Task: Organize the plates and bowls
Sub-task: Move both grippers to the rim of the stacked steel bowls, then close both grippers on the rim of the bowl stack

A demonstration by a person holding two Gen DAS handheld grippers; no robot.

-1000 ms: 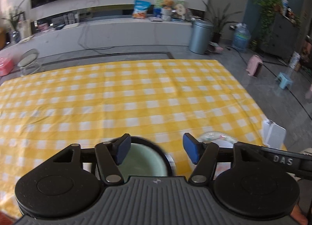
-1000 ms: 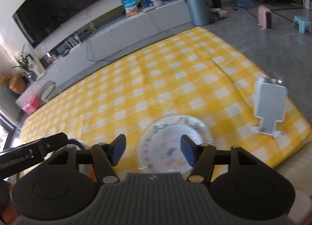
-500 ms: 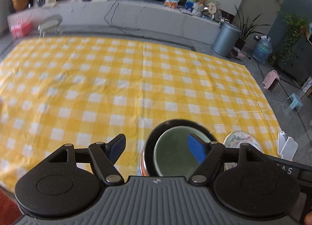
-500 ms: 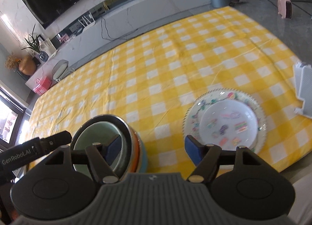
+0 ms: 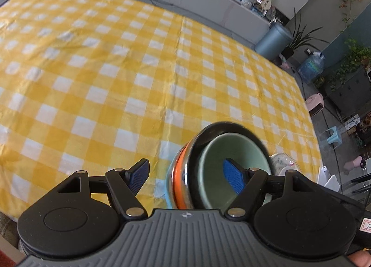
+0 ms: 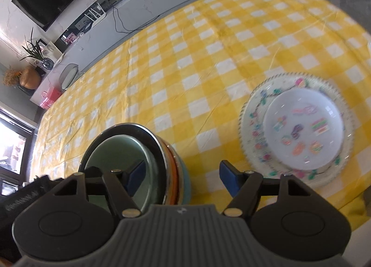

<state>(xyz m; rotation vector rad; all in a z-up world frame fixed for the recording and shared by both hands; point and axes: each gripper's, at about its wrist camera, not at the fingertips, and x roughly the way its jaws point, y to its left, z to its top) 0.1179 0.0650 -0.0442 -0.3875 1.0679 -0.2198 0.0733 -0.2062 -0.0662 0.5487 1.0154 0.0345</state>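
The stack of nested bowls (image 5: 215,165), with a pale green ceramic bowl inside a black-rimmed one over orange and light blue bowls, stands on the yellow-and-white checked tablecloth (image 5: 116,77) near its front edge. Only the right wrist view shows in full the white plate with coloured motifs (image 6: 303,128), resting on a larger plate with a beaded rim (image 6: 250,128), beside the stack and apart from it. No lettering is legible.

Left gripper (image 5: 187,175): angled down, jaws spread wide, straddling the stack's left wall without contact. Right gripper (image 6: 182,174): angled down, jaws closing, straddling the right wall, pads not pressing.
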